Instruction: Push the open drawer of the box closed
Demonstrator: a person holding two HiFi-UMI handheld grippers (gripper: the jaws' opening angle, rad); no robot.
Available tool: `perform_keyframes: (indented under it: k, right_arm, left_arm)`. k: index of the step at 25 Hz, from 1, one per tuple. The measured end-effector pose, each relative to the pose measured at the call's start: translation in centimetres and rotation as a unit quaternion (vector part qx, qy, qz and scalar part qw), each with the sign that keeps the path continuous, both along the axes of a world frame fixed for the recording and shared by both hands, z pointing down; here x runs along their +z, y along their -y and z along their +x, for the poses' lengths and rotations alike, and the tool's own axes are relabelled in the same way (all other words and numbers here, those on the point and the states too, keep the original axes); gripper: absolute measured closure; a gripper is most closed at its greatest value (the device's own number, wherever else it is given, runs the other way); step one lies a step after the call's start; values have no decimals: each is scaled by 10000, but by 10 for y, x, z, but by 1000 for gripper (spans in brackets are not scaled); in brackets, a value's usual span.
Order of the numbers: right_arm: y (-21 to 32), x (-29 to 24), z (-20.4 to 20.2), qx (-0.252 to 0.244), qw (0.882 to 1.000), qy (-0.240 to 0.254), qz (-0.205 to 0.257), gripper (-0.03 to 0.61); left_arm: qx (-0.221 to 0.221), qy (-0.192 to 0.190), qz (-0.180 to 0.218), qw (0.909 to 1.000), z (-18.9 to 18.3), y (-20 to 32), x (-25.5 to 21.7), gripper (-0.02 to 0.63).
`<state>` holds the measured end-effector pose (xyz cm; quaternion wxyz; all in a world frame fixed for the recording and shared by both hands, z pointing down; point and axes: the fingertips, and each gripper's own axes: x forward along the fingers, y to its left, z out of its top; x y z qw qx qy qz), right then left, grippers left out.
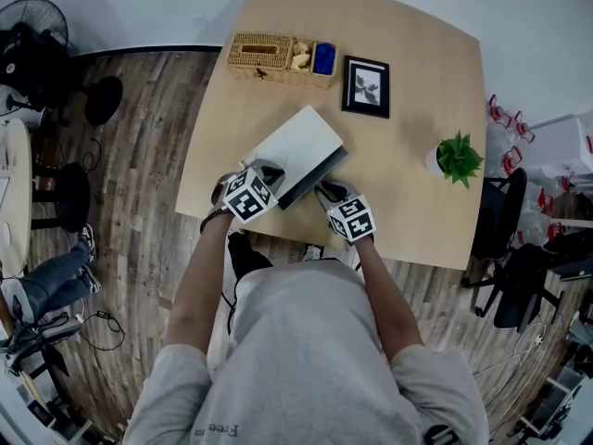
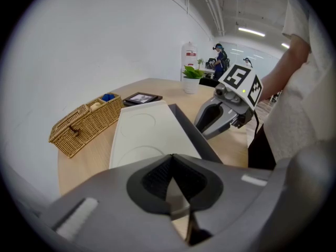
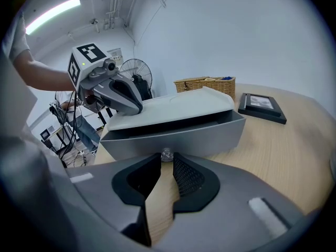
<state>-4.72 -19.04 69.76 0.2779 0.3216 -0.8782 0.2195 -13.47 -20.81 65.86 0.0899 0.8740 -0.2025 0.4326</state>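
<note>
On the pale wooden table [image 1: 417, 54], near the edge where you stand, lies the flat white box [image 1: 301, 142]. Its grey drawer [image 3: 173, 138] is pulled out a little on the side that faces you, so the task's thing is directly in front of your right gripper [image 3: 164, 159]. The jaws of this gripper are pressed together and hold nothing. Their tips point at the small round knob [image 3: 167, 154] in the middle of the drawer front, and are either touching it or just before it; I cannot tell which. Your left gripper [image 2: 172, 159] also has its jaws together and empty, and it rests at the left end of the box top, as if to keep the box in place. The wicker basket [image 1: 264, 54], the picture frame [image 1: 366, 86] and the small plant [image 1: 457, 156] are well apart from the box and not in the way. In my judgement you are at the beginning of the push, and the drawer is not yet closed. The next move calls for a straight, even push with the right gripper on the drawer front, along the direction in which the drawer slides, while the left one holds the box so that it does not slide away over the table.
</note>
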Motion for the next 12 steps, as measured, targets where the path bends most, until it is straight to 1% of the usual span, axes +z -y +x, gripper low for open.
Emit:
perform_keyframes:
  k: [12]
  right_arm:
    - [9,-1,-11,-4,10000,54,-1,506]
  left_arm:
    - [-3,-32,-101,9999,-1,0,-1,561]
